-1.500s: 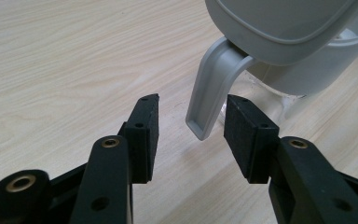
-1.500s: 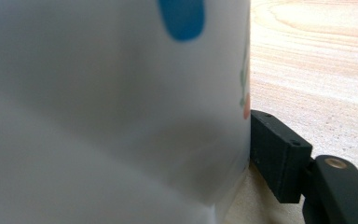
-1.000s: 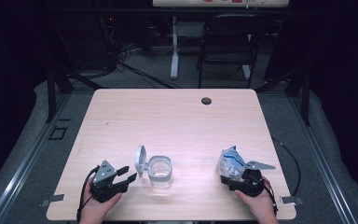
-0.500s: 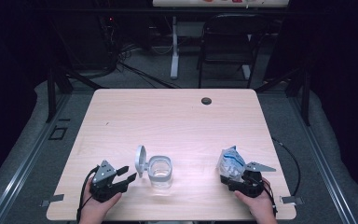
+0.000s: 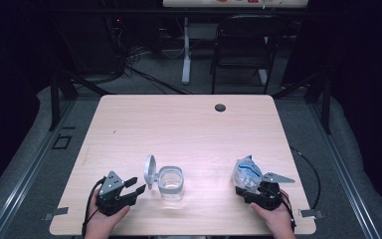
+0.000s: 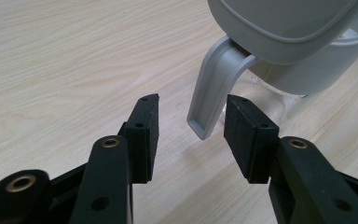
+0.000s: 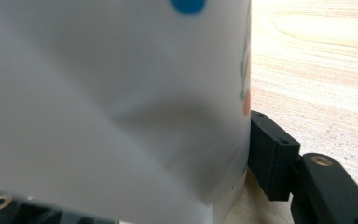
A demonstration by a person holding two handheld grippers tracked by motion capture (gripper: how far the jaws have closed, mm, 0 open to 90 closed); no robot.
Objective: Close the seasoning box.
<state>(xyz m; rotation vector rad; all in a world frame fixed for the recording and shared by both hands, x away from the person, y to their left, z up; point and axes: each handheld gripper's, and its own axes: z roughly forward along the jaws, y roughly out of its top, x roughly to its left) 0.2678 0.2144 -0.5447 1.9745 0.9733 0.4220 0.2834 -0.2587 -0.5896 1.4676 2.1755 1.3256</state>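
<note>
Nothing on the table (image 5: 189, 124) has moved; both hands stayed put, though the right gripper (image 5: 258, 191) has just been closing its jaws on the white bag (image 5: 247, 173) (one pad touches its side). Left gripper (image 5: 129, 190) lies low and level, jaws wide apart around the jar (image 5: 171, 182) lid's grey latch (image 6: 212, 98), not touching.

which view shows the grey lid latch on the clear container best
The left gripper view: the lid latch hangs close up between the open left gripper fingers, touching neither. The high view shows the clear container with its raised lid small, the latch too small to make out.
</note>
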